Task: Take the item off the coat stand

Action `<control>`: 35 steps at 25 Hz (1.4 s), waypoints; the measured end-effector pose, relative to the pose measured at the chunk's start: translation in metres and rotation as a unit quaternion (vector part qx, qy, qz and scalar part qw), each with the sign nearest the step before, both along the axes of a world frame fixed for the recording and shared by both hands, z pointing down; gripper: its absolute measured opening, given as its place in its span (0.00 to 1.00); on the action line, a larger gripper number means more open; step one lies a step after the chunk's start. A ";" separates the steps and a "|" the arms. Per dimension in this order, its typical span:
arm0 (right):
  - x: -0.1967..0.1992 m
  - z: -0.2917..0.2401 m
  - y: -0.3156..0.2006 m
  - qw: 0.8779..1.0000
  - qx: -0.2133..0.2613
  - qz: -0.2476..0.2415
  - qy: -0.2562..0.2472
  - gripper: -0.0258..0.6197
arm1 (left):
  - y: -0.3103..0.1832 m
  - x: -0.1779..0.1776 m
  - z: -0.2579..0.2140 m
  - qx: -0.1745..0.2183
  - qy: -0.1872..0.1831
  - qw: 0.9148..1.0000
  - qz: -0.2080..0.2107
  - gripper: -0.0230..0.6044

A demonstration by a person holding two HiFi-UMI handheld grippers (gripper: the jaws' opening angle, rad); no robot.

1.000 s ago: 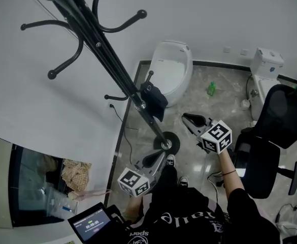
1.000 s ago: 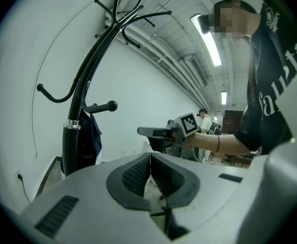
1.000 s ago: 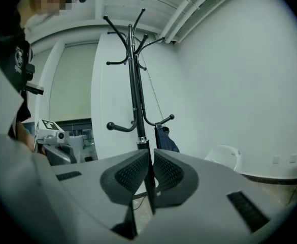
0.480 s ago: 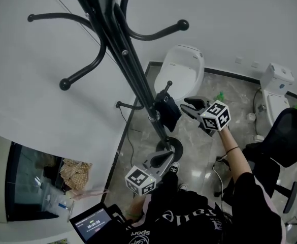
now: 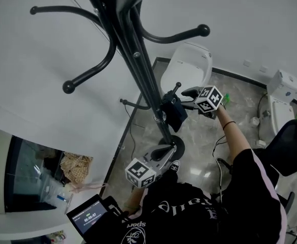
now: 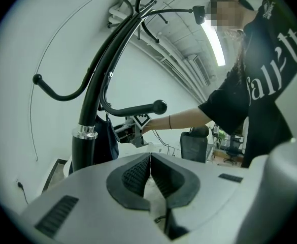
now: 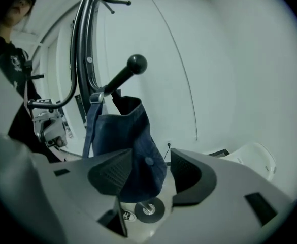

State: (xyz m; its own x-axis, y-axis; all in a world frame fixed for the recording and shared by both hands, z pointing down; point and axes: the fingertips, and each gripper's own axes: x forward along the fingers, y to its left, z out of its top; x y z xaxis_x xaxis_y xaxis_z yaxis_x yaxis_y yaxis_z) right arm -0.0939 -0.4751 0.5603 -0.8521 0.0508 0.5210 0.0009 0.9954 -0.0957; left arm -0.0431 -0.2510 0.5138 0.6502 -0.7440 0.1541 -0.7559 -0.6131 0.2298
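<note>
A small dark blue bag point(image 5: 174, 114) hangs by its strap on a low knobbed hook point(image 7: 137, 63) of the black coat stand point(image 5: 138, 65). My right gripper point(image 5: 190, 96) reaches in from the right at bag height. In the right gripper view its jaws are opening wide, and the bag's lower part point(image 7: 133, 151) sits between them, close against the left pad point(image 7: 110, 176) and apart from the right one. My left gripper point(image 5: 161, 153) is lower, near the stand's round base point(image 5: 172, 145). Its jaws point(image 6: 151, 169) are shut with nothing in them.
A white toilet point(image 5: 190, 65) stands against the wall behind the stand, and a second white unit point(image 5: 283, 85) is at the right. A black office chair point(image 5: 295, 146) is at the right edge. A green bottle point(image 5: 225, 98) and cables lie on the marble floor. A tablet point(image 5: 90, 218) is at lower left.
My right gripper has moved up and left to the bag, and its jaws have gone from shut to wide open around it. The left gripper has stayed near the stand's base.
</note>
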 end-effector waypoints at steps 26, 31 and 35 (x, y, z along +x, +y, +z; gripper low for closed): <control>0.025 -0.034 -0.001 0.947 -0.193 0.204 -0.158 0.10 | 0.031 -0.018 -0.010 0.021 0.007 0.999 -0.034 0.04; 0.048 -0.060 -0.015 0.920 -0.214 0.251 -0.211 0.09 | 0.036 -0.011 -0.013 0.026 0.007 0.999 -0.026 0.04; 0.063 -0.075 -0.024 0.906 -0.223 0.271 -0.237 0.09 | 0.040 -0.007 -0.013 0.024 0.010 0.999 -0.027 0.04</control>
State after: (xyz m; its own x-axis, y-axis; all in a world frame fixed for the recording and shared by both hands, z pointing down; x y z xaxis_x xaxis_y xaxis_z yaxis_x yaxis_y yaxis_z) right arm -0.0314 -0.4988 0.4852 -0.9370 -0.3274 0.1215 -0.3315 0.7242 -0.6047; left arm -0.0498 -0.2108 0.5009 0.6120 -0.7840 0.1042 -0.7834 -0.5828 0.2161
